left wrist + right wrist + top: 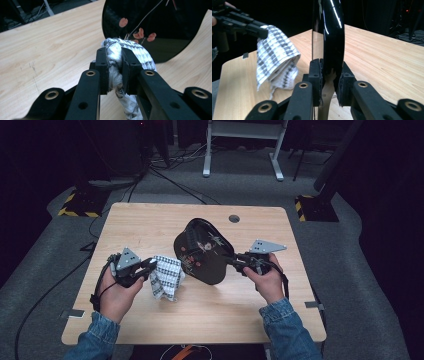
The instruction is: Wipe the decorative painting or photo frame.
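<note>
Just cloth (166,276) beside black plate (202,252)

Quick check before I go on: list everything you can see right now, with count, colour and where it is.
plate: one, glossy black with pink flower print, held tilted on edge above the table's middle, rim between the right gripper's pads
cloth: one, white with black check pattern, bunched, hanging from the left gripper beside the plate
table: one, light wood, with a round grey cable port near its far edge
desk frame: one, white, on the floor behind the table
left gripper: one, black, shut on the cloth
right gripper: one, black, shut on the plate's rim
sleeves: two, blue denim, at the near edge
</note>
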